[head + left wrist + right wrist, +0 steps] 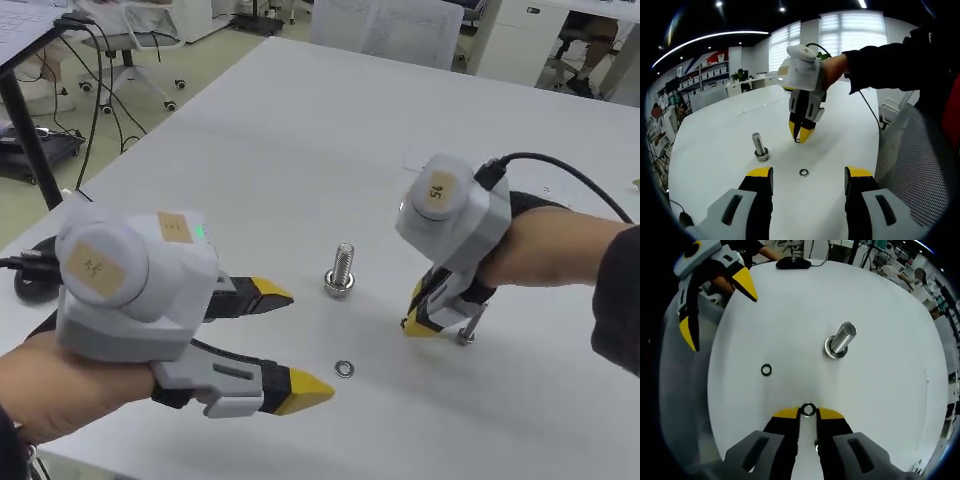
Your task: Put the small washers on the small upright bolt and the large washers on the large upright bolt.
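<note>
The left gripper [290,342] sat at the near left of the white table [300,130], lying low with its yellow-tipped jaws spread wide and nothing between them. In the left gripper view those two tips framed a loose washer [803,172], which lay flat on the table just ahead of them. In the head view the loose washer [344,369] lay near the left gripper's tips, just right of the nearer one and not touching either.

Over on the right, the right gripper [418,322] pointed steeply down, its tips at or just above the tabletop. Its own view showed the jaws drawn narrow, with a small washer [808,409] nipped flat between the yellow tips. A thin metal stem, the small bolt [466,330], stood just right of those tips; whether it touched the gripper could not be told.

Between the two grippers, a little farther back, the large bolt [341,268] stood upright with its threads up. It had a wider metal collar round its foot; whether that was the bolt's head or washers could not be told. From the right gripper view the large bolt [841,340] stood ahead and to the right, the loose washer [766,370] ahead and to the left, well apart from each other. The left gripper [717,310] showed at that view's far left.
</note>
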Tool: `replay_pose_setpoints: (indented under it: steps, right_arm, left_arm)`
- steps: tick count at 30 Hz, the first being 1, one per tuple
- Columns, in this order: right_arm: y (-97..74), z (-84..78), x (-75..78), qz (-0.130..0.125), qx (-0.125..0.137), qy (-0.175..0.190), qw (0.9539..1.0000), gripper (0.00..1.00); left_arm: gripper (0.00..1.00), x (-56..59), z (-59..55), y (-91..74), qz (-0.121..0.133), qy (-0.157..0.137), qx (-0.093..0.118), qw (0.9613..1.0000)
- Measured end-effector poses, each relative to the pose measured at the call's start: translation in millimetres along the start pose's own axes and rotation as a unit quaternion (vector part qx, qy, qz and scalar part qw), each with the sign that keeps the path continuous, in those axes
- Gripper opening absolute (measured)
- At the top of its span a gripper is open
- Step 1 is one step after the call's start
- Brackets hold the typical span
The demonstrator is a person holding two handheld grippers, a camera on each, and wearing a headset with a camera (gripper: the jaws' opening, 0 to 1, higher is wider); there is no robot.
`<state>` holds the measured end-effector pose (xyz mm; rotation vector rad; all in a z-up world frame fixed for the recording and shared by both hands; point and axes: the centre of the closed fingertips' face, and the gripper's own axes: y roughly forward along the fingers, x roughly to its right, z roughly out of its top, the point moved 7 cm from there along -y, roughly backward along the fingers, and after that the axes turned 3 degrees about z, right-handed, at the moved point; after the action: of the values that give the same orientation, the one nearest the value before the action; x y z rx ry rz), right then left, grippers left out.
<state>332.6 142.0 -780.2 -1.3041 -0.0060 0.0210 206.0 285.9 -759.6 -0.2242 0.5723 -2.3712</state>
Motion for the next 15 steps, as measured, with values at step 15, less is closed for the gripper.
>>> replay_pose_setpoints:
  steps: [15]
  right_arm:
    - [-46.7,-9.7,5.6,-0.037,0.017,-0.002,0.9992,0.14]
  left_arm:
    - [0.57,-0.4,1.2,2.3,-0.002,0.002,0.004,1.0000]
